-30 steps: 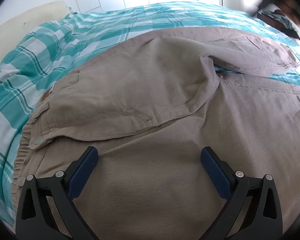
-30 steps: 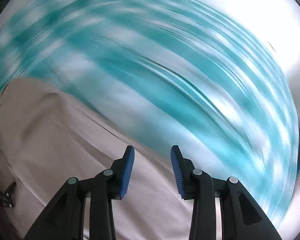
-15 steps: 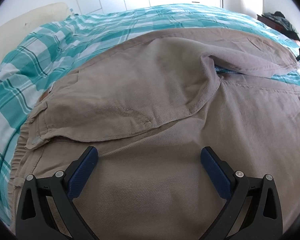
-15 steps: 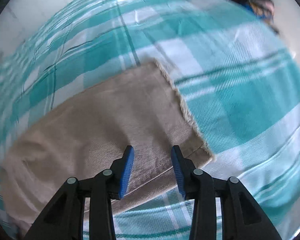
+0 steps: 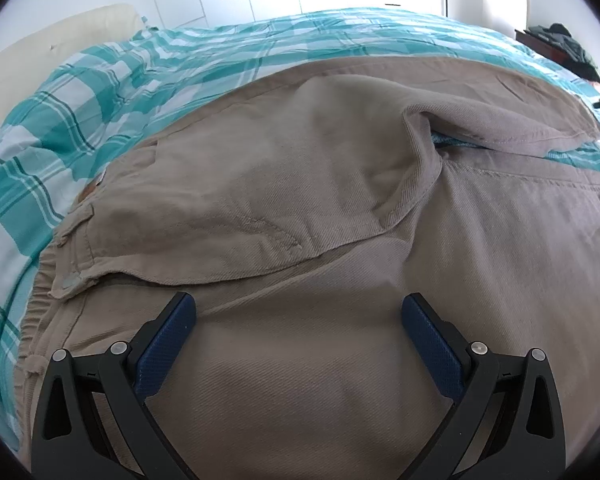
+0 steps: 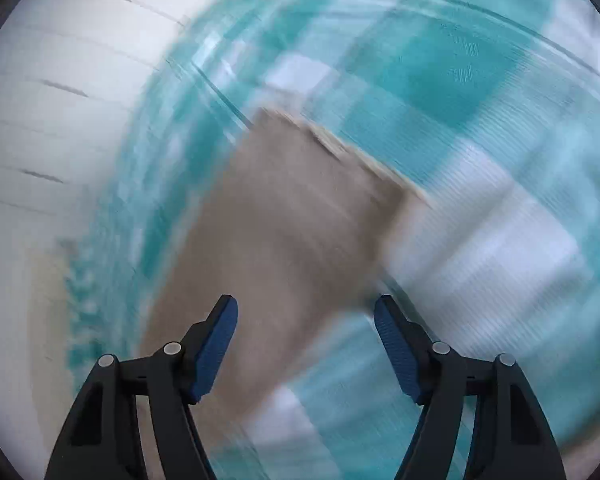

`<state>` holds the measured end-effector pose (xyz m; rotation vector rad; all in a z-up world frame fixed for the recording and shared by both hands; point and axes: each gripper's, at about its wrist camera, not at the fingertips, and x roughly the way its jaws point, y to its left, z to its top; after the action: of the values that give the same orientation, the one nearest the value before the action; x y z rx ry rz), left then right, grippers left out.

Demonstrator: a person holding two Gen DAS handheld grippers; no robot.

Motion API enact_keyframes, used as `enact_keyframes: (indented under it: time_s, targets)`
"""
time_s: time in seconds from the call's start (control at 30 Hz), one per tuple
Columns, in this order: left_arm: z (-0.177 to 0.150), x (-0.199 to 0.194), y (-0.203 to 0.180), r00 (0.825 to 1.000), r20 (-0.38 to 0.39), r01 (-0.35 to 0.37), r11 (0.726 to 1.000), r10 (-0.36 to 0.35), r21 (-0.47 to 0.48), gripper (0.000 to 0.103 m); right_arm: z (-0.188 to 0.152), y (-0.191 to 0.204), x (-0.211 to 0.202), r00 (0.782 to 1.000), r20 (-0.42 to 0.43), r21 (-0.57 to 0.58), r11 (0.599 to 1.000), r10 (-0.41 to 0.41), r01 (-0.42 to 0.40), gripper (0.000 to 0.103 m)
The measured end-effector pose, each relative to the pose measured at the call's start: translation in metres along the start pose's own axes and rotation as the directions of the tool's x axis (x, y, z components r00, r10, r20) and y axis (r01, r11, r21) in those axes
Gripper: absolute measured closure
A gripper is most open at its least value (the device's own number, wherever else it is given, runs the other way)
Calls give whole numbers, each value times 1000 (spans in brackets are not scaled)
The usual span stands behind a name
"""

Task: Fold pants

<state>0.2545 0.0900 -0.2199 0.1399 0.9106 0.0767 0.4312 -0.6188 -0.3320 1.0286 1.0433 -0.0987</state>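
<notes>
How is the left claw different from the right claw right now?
The left claw is spread wide over the pants near the waistband; the right claw is open a bit less wide, over a pant leg's hem. The left claw's view is sharp, while the right claw's view is blurred, so it seems to be moving. Both are open, hold nothing, and have blue pads.
</notes>
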Motion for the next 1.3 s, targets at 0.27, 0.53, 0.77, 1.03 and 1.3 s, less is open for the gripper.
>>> enact_keyframes:
  time_s: [0.27, 0.53, 0.77, 1.03, 1.3]
  targets:
    - [0, 1, 0, 1000, -2, 5, 1000, -5, -2, 0, 41, 124, 0, 940, 278, -504, 803, -197, 317, 103]
    - [0, 1, 1, 1000, -2, 4, 1000, -4, -3, 0, 46, 61, -25, 901, 285, -335, 847, -326, 412, 42]
    - [0, 1, 1, 1000, -1, 4, 1000, -4, -3, 0, 48, 121, -72, 887, 370, -486, 755, -278, 440, 25]
    - [0, 1, 1, 1000, -5, 6, 1000, -6, -4, 0, 70, 191, -110, 927, 321, -519, 783, -193, 343, 25]
    - [0, 1, 1, 1000, -3, 4, 1000, -4, -5, 0, 42, 169, -78, 959, 202, -483, 831, -202, 276, 26]
